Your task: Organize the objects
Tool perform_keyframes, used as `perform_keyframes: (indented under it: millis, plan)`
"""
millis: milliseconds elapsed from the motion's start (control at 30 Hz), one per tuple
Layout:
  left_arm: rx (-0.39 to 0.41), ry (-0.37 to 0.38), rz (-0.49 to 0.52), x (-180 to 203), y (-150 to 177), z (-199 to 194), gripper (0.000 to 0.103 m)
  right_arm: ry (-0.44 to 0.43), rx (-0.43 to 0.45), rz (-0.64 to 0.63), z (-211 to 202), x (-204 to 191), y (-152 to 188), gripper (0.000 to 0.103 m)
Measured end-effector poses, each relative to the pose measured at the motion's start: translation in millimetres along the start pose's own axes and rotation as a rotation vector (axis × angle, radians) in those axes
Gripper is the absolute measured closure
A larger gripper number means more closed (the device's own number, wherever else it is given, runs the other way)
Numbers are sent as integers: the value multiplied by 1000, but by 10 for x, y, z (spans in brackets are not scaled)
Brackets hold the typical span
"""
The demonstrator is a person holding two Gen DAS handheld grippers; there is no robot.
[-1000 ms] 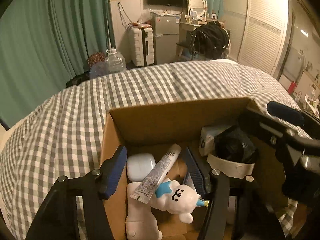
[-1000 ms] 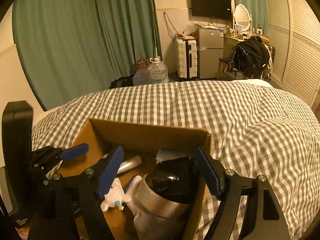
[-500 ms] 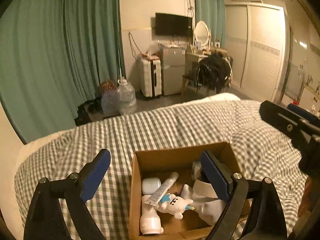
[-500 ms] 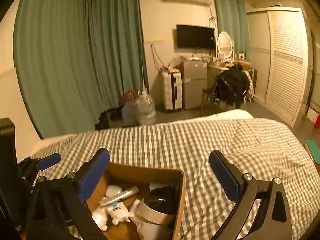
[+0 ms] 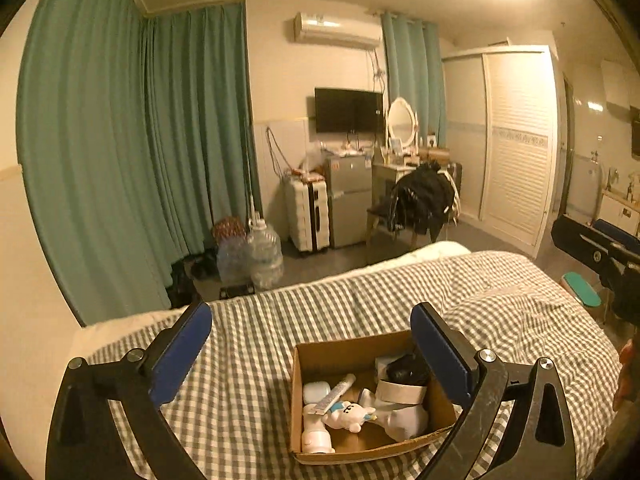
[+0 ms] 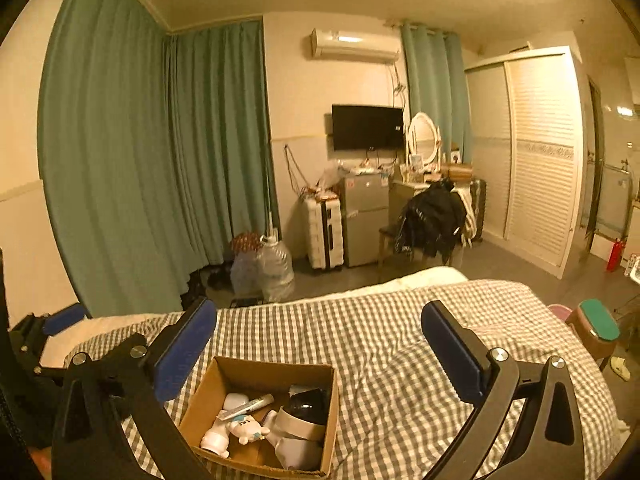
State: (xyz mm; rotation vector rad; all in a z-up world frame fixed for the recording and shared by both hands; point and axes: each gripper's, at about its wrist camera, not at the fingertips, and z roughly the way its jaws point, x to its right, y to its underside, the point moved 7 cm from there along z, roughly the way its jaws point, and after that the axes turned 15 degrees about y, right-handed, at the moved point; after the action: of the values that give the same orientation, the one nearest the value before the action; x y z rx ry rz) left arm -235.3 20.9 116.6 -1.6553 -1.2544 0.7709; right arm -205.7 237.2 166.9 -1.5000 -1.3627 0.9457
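Note:
An open cardboard box (image 5: 308, 354) sits on the checked bed (image 5: 360, 300); it also shows in the right wrist view (image 6: 208, 384). Inside lie a white bear toy (image 5: 350, 414), a toothpaste tube (image 5: 334, 394), a white case (image 5: 315, 392), a white bottle (image 5: 314, 430) and a black item in a white band (image 5: 402, 376). My left gripper (image 5: 312, 356) is open and empty, raised well above the box. My right gripper (image 6: 320, 354) is open and empty, high above the bed to the box's right; it also shows at the right edge of the left wrist view (image 5: 600, 240).
Green curtains (image 5: 120, 160) hang at the left. Beyond the bed stand water jugs (image 5: 260, 256), a white suitcase (image 5: 306, 216), a small fridge (image 5: 350, 200), a chair with a black jacket (image 5: 424, 200) and a white wardrobe (image 5: 516, 140). A stool (image 6: 596, 328) stands right of the bed.
Both grippers have risen and pulled back from the box, so it now looks small below them. Both have opened wider. The box's contents have not moved.

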Motion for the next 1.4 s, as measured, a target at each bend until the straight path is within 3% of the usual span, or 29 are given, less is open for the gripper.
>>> perform_keyframes:
  millis: [267,567,767,933,1000,1400]
  plan:
    - [74,-10,14,-13,41,-459,0,22,63,-7,-449,151,78,0]
    - [104,-29,-4,-53,573,-623,0,53,101,-21,-752,233,667,0]
    - [76,-39,-35,-8,1084,-536,0,90,84,-86,-588,124,1287,0]
    - [27,-121,-63,-12,1580,-375,0,105,36,-70,-371,115,1757,0]
    - [-5,-96,-100,-17,1726,-296,0,106,30,-84,-316,97,1867,0]
    - [-39,-149,-79,-17,1848,-183,0,100,30,-114,-271,20,1892,0]
